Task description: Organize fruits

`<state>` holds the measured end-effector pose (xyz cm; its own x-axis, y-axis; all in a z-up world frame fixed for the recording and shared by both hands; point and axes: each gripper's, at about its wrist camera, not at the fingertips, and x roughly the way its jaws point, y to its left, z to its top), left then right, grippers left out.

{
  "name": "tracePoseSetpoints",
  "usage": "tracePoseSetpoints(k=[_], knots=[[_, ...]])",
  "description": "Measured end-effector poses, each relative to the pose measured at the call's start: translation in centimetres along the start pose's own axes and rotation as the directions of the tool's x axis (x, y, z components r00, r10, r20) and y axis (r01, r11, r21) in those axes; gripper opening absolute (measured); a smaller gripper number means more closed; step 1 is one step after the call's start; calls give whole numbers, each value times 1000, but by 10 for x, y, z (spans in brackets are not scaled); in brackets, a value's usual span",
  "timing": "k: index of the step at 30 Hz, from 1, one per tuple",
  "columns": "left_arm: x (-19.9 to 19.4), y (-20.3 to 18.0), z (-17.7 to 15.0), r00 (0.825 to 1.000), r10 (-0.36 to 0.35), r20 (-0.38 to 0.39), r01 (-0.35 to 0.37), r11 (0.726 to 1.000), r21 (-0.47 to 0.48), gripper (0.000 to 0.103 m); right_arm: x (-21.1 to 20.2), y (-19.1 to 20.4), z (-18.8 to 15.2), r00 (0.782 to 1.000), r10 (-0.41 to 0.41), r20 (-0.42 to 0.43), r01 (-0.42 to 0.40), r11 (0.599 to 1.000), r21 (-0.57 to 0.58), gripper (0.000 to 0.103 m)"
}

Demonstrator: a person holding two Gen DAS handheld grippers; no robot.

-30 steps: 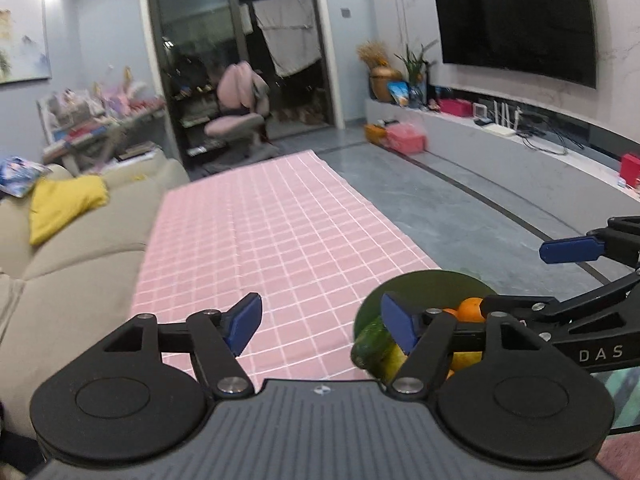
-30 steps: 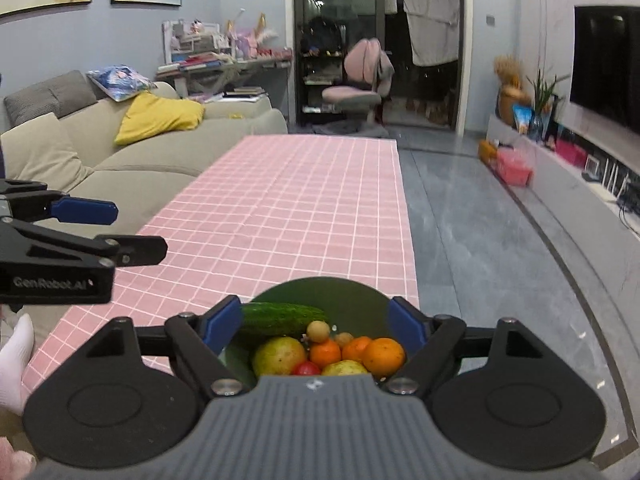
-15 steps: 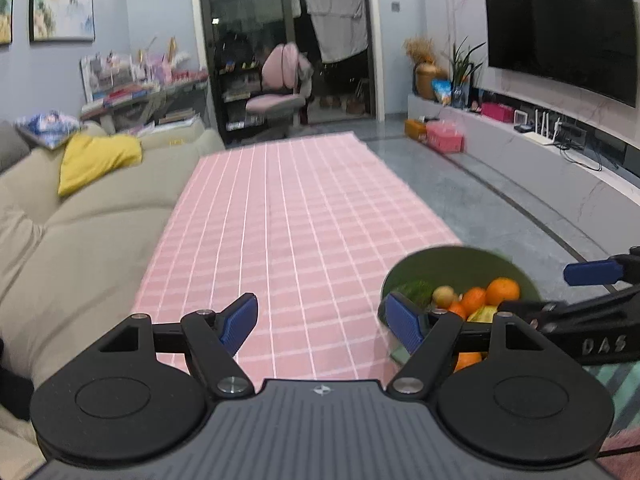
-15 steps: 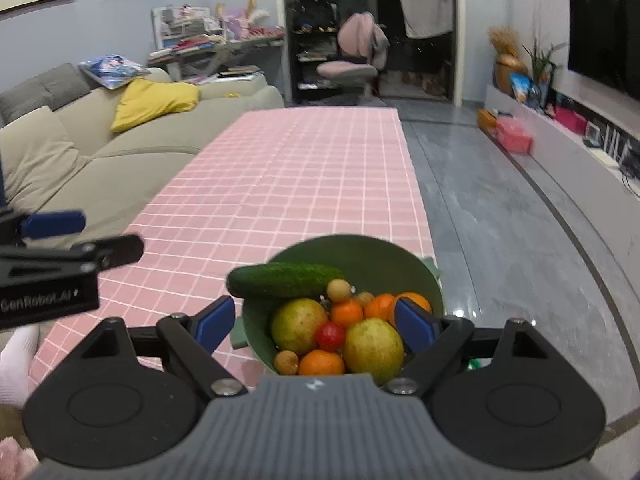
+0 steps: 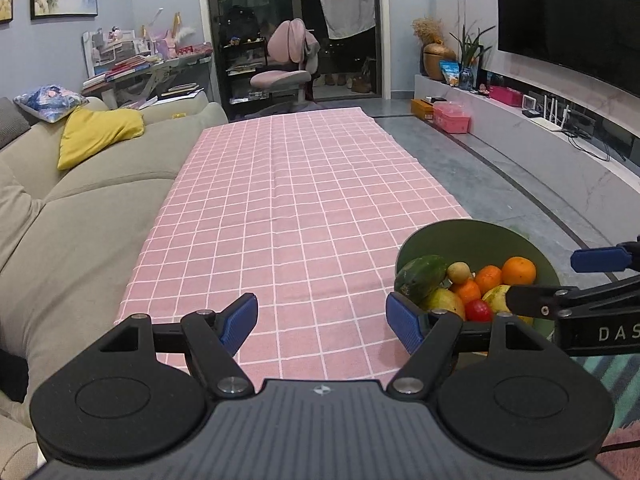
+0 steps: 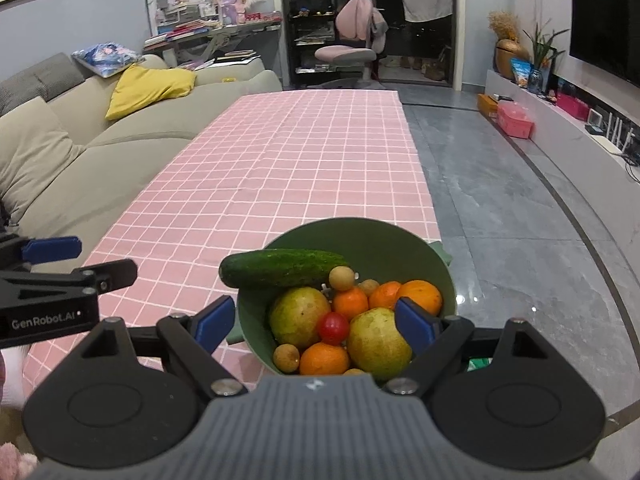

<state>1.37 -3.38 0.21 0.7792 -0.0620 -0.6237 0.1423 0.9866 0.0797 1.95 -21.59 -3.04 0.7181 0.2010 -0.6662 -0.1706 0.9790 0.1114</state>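
Note:
A green bowl stands at the near right corner of the pink checked tablecloth. It holds a cucumber, two yellow-green pears, several oranges, a red cherry tomato and small brown longans. My right gripper is open and empty, just above the bowl's near side. My left gripper is open and empty over the cloth, left of the bowl. The right gripper shows at the right edge of the left wrist view.
A beige sofa with a yellow cushion runs along the table's left side. Grey floor lies to the right, with a TV bench along the wall. A pink chair stands beyond the table's far end.
Both grippers have pulled back and tilted down, so the bowl and its fruit show more fully. The left view has swung from left to straight along the table. Jaws stayed open.

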Motion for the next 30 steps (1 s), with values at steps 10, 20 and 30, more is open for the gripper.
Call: tracePoseSetpoints(k=[10, 20, 30], knots=[[-2, -6, 0, 1000, -9, -9, 9, 1000, 20, 86, -4, 1, 0, 1000, 11, 7, -11, 1000, -18, 84], [-3, -7, 1, 1000, -15, -10, 15, 1000, 21, 86, -5, 0, -1, 1000, 14, 12, -14, 1000, -20, 84], [-3, -9, 1, 1000, -18, -11, 18, 1000, 18, 86, -5, 0, -1, 1000, 14, 11, -14, 1000, -21, 84]])
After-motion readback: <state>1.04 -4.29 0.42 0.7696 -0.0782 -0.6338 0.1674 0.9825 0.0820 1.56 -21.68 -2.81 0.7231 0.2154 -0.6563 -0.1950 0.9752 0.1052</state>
